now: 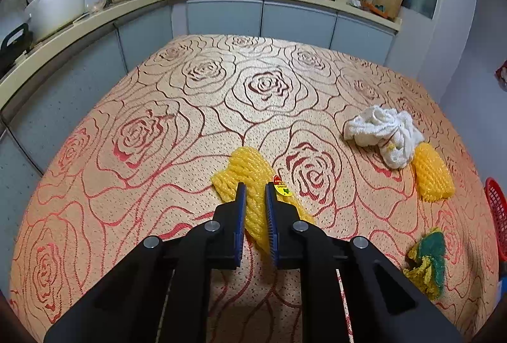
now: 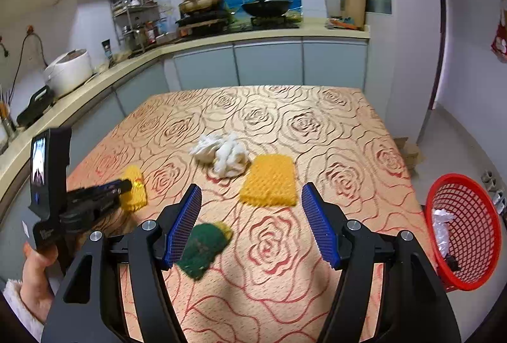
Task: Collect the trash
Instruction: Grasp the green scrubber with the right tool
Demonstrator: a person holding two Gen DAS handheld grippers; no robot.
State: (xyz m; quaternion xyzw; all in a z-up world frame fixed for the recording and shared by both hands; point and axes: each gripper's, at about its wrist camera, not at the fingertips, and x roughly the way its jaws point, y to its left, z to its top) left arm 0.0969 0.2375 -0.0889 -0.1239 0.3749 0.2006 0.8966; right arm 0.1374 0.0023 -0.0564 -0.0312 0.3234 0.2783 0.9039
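A: What has the left gripper got?

B: Its blue-padded tongs are pinched on a yellow foam fruit net with a red and yellow sticker, which lies on the rose-patterned orange tablecloth toward the table's near edge.

A: And the right gripper?

B: Spread wide, holding nothing, hovering over the near part of the table. A crumpled green and yellow scouring sponge lies just by its left pad.

A: What else lies there?

B: A second flat yellow foam net sits mid-table, touching a crumpled white cloth behind it.

A: Where does the trash go?

B: A red plastic mesh basket stands off the table's right edge, with something white and crumpled inside.

A: The person?

B: A hand in a fluffy white sleeve grips the left tool's handle.
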